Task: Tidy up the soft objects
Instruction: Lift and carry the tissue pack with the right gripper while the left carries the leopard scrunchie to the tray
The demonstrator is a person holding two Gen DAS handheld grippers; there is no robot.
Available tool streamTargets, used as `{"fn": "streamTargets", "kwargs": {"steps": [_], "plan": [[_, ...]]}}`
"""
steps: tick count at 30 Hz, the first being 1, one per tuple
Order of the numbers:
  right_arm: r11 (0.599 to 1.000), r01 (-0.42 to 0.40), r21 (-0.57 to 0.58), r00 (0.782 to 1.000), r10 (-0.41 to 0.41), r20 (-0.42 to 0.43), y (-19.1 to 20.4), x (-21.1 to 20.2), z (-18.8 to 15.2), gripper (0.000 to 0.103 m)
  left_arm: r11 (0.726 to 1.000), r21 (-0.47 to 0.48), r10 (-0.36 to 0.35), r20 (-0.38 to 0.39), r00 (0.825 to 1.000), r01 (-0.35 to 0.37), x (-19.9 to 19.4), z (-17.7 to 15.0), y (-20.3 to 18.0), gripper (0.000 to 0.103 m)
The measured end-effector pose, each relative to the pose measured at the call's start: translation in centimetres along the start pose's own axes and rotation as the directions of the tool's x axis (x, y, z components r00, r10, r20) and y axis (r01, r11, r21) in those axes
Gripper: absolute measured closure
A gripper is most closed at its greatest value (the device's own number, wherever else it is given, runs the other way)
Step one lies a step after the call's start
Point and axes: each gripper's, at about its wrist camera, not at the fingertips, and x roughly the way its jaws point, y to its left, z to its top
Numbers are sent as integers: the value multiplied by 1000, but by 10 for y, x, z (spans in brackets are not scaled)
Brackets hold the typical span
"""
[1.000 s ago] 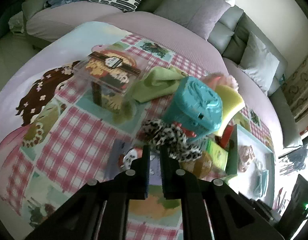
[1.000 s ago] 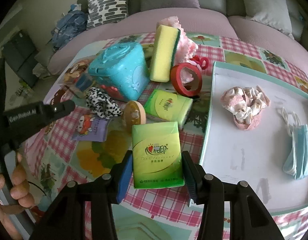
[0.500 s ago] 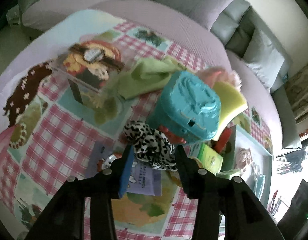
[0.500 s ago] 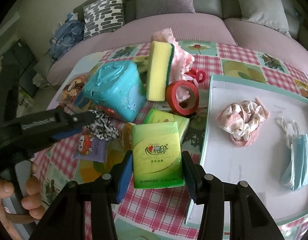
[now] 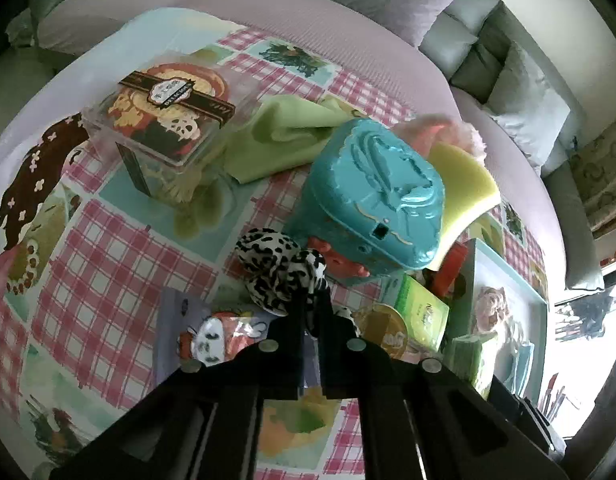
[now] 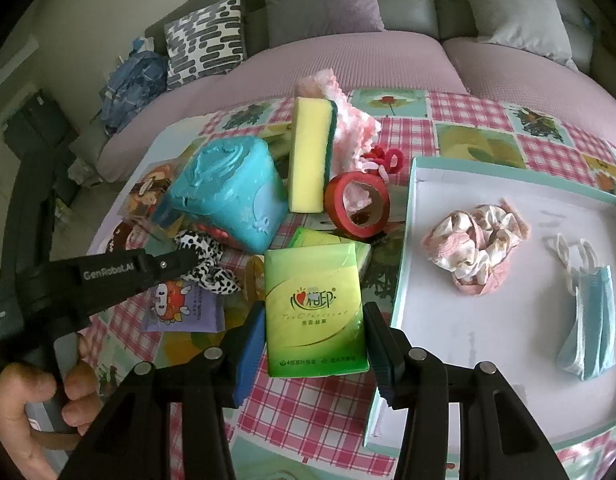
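Leopard-print scrunchie (image 5: 278,270) sits pinched in the left gripper (image 5: 311,312) — the jaws have just closed down onto a fold of its black-and-white fabric, and only a sliver of cloth shows between the two dark fingers. It lies on the checked tablecloth (image 5: 104,264), touching the base of the teal plastic box (image 5: 373,200) and partly over a purple sachet (image 5: 196,332) with a cartoon face. From the right wrist view the same scrunchie (image 6: 206,266) appears beside the teal box (image 6: 228,188), with the left gripper's arm reaching in from the left edge and a person's hand (image 6: 36,404) on its handle.

The right gripper (image 6: 315,342) clamps a green tissue pack (image 6: 315,312) by its two long sides, held above the cloth just beside the edge of the white tray (image 6: 411,240). A second green pack (image 6: 327,240) lies behind it. Inside the tray rest a pink-and-white scrunchie (image 6: 475,248) and, well apart to its right, a blue face mask (image 6: 587,320).

Behind the teal box a yellow sponge (image 6: 309,156) stands on end against a pink fluffy cloth (image 6: 347,120); a red tape roll (image 6: 357,204) stands tilted just in front. A green cloth (image 5: 284,136) and a clear box (image 5: 168,120) with a brown label lie farther back in the left view.
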Motion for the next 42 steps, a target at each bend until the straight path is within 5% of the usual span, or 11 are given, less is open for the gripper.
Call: {"fn": "streamTargets", "kwargs": {"steps": [12, 17, 25, 42], "plan": [[999, -8, 45, 997, 5, 71, -14, -25, 7, 53, 996, 86, -42, 105, 994, 33, -54, -4, -23, 99], [994, 41, 102, 991, -53, 122, -38, -42, 12, 53, 983, 173, -80, 154, 985, 53, -77, 1, -53, 99], [939, 215, 270, 954, -261, 147, -108, -70, 12, 53, 931, 351, -153, 119, 981, 103, -71, -3, -126, 99], [802, 369, 469, 878, -467, 108, -196, -98, -10, 53, 814, 546, -253, 27, 967, 198, -10, -39, -235, 99]]}}
